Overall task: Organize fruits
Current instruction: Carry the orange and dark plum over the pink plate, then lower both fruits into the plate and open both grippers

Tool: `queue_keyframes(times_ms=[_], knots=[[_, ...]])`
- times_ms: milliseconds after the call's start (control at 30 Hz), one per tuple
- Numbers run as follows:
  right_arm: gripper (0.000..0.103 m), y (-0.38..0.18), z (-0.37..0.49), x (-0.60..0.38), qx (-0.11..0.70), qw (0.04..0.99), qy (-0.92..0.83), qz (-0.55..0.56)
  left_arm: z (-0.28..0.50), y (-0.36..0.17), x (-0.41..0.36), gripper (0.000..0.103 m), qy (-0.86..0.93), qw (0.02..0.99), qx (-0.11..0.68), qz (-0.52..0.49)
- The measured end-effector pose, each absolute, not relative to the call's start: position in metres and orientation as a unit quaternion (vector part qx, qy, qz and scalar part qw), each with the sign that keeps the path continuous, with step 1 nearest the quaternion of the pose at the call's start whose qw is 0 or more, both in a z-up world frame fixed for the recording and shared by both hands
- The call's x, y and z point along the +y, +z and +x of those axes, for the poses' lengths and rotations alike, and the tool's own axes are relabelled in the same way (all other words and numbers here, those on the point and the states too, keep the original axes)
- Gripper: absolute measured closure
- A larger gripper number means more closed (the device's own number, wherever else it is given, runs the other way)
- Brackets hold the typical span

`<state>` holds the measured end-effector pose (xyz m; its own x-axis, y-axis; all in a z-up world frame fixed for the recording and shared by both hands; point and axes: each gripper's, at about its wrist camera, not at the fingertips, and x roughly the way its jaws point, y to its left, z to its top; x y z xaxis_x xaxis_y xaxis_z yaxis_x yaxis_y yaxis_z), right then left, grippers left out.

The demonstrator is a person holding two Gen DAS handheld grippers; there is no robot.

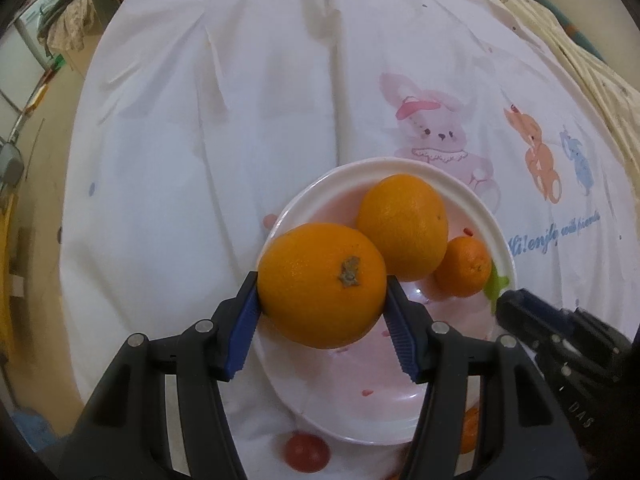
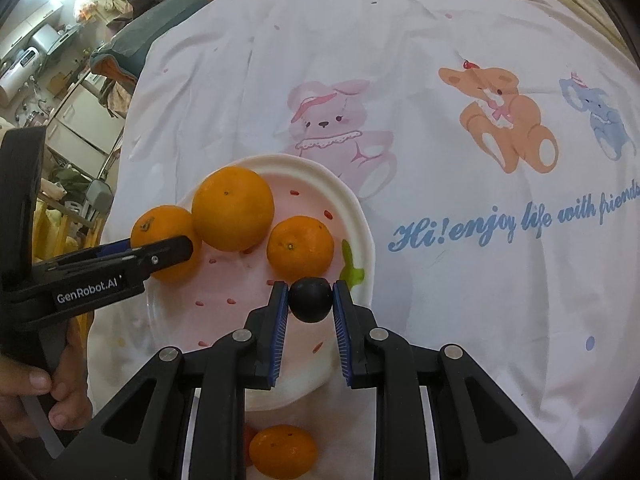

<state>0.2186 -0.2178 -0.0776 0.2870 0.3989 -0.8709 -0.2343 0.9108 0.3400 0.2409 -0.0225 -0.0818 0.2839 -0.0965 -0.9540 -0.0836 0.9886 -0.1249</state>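
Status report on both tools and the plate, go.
Left tool shut on big orange, over plate. Right tool shut on dark fruit at plate's near edge. Two oranges on plate; tools close together.

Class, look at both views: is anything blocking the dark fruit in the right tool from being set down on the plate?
Nothing visible blocks it. The right tool holds the dark fruit over a bare part of the plate. The small orange sits just beyond it, and the left tool holds an orange at the plate's other side.
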Motion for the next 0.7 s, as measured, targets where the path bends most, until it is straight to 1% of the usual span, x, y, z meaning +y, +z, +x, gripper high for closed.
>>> queue_keyframes(times_ms=[300,567,700], knots=[[0.079,-0.0796,0.2197,-0.2205,0.570,0.795,0.192,0.081,0.2445,-0.0817,-0.0224,0.046,0.003,0.798,0.597,-0.083],[0.078,-0.0796,0.2200,-0.2173,0.568,0.797,0.192,0.072,0.2453,-0.0824,-0.0239,0.046,-0.004,0.796,0.601,-0.071],[0.076,-0.0800,0.2205,-0.2176,0.567,0.798,0.192,0.074,0.2452,-0.0824,-0.0260,0.045,-0.001,0.797,0.602,-0.051]])
